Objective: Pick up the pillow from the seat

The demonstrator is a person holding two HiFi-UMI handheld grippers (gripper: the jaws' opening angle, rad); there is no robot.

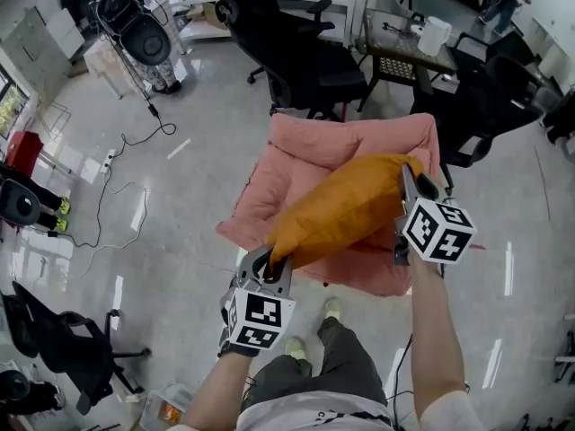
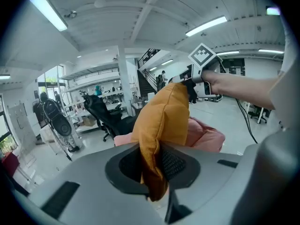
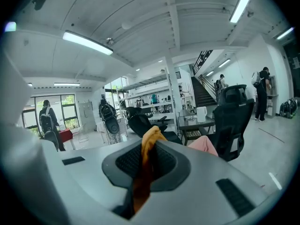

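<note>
An orange pillow [image 1: 346, 206] hangs lifted over the pink cushioned seat [image 1: 359, 142], stretched between my two grippers. My left gripper [image 1: 274, 263] is shut on the pillow's near lower corner; in the left gripper view the orange fabric [image 2: 164, 121] is pinched between the pads of this gripper [image 2: 152, 165]. My right gripper [image 1: 411, 182] is shut on the far upper corner, where a thin fold of the pillow [image 3: 147, 146] sits clamped in its jaws [image 3: 145, 168]. The left gripper view also shows the right gripper [image 2: 201, 74] holding the pillow's far end above the seat [image 2: 206, 135].
Black office chairs [image 1: 296, 52] stand behind the seat, another at the right [image 1: 490, 106]. A table with a white jug [image 1: 434, 36] is at the back right. A cable [image 1: 126, 178] runs over the glossy floor at the left. My feet [image 1: 332, 308] stand before the seat.
</note>
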